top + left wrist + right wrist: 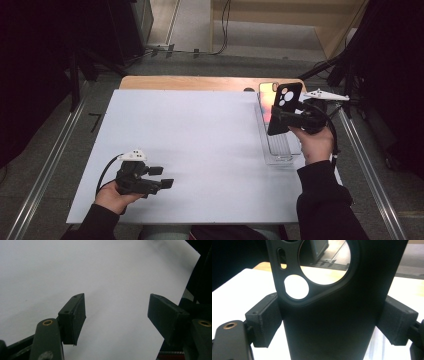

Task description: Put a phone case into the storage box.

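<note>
Holding low at 7 o'clock on the white sheet (200, 145), your left gripper (162, 177) has its jaws spread with nothing between them; the left gripper view looks between them onto bare sheet. Your left hand (114, 194) grips it from below, near the sheet's near edge.

Moving right, at about 2 o'clock your right gripper (282, 119) pinches a black phone case (284, 107) by its two long edges. The case stands upright, camera cut-outs at the top, lifted above a clear tray (280, 152) that lies along the sheet's right side. In the right gripper view the pads (265, 320) press on either side of the case (332, 322). Your right hand (315, 142) sits just behind it, at 3 o'clock.
</note>
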The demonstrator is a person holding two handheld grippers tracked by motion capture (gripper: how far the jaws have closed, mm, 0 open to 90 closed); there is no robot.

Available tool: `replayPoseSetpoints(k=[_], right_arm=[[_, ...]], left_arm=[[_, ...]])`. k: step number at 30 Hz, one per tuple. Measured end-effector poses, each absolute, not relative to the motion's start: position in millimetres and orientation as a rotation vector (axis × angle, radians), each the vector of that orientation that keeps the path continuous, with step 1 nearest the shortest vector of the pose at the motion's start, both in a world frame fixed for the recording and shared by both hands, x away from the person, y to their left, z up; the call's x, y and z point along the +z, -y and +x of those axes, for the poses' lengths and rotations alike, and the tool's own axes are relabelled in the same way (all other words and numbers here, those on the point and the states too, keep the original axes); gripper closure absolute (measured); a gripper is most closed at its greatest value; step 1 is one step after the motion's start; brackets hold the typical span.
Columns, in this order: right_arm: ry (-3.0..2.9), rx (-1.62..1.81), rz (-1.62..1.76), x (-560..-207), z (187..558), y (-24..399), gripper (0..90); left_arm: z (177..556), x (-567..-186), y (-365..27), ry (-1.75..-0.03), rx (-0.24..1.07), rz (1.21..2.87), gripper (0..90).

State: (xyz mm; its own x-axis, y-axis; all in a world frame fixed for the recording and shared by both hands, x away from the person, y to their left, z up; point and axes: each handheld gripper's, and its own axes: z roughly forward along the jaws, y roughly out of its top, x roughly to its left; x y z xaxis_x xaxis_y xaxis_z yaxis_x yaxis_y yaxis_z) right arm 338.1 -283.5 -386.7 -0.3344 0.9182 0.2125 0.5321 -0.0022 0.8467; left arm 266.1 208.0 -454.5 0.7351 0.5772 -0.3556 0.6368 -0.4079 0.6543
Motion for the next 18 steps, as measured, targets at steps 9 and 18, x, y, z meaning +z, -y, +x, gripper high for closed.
replayPoseSetpoints(k=[9, 18], right_arm=[[-1.858, 1.218, 1.552, -405.2, 361.7, 288.5, 12.8], [-1.831, 1.178, 1.608, -426.8, 387.9, 286.9, 12.7]], left_arm=[[265.9, -454.9, -208.0, -0.920, -0.087, 2.112, 30.9], [266.6, -455.8, -207.9, -0.916, -0.084, 2.112, 30.9]])
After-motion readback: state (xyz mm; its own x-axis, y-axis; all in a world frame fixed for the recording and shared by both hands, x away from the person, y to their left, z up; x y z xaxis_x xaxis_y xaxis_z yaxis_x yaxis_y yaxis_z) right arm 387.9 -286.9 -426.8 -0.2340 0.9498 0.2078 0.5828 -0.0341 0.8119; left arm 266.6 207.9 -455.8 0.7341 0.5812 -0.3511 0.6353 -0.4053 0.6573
